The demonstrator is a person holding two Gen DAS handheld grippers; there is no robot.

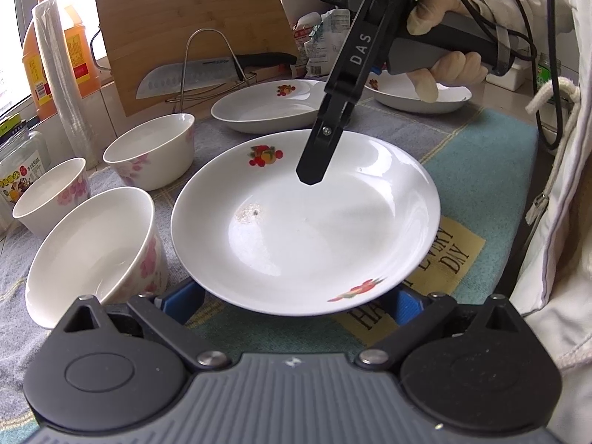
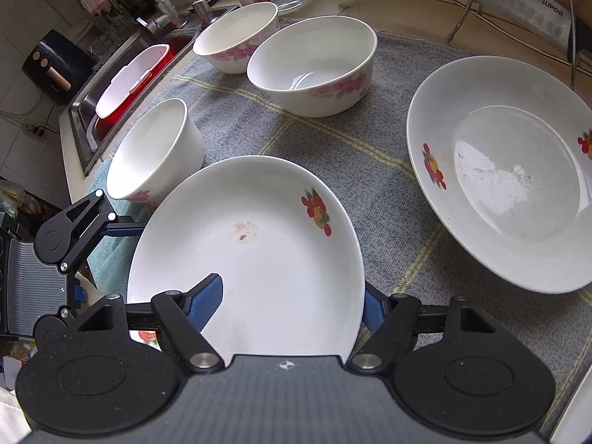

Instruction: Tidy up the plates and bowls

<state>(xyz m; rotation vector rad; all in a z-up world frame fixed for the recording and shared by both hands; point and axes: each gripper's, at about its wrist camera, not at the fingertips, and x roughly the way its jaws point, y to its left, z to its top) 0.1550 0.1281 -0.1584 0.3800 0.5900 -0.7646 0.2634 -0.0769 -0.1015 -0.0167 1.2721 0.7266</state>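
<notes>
A white plate with fruit prints [image 1: 307,222] [image 2: 251,259] is lifted above the cloth. My right gripper [image 2: 292,303] is shut on its near rim, one blue finger [image 2: 205,301] on top and one below. In the left wrist view the right gripper [image 1: 312,174] reaches onto the plate's far rim. My left gripper [image 1: 296,299] is open beneath the plate's near edge, blue fingers [image 1: 185,298] on either side. It shows at the left of the right wrist view [image 2: 111,227]. Two more plates [image 1: 266,109] [image 1: 418,96] and three floral bowls [image 1: 88,255] [image 1: 151,150] [image 1: 50,194] stand on the cloth.
A cutting board [image 1: 192,26], a knife on a wire rack [image 1: 192,74], an oil bottle [image 1: 74,51] and a stack of cups [image 1: 59,85] stand behind. A sink [image 2: 122,85] with a red tub lies to the left. A second plate [image 2: 507,170] sits on the right.
</notes>
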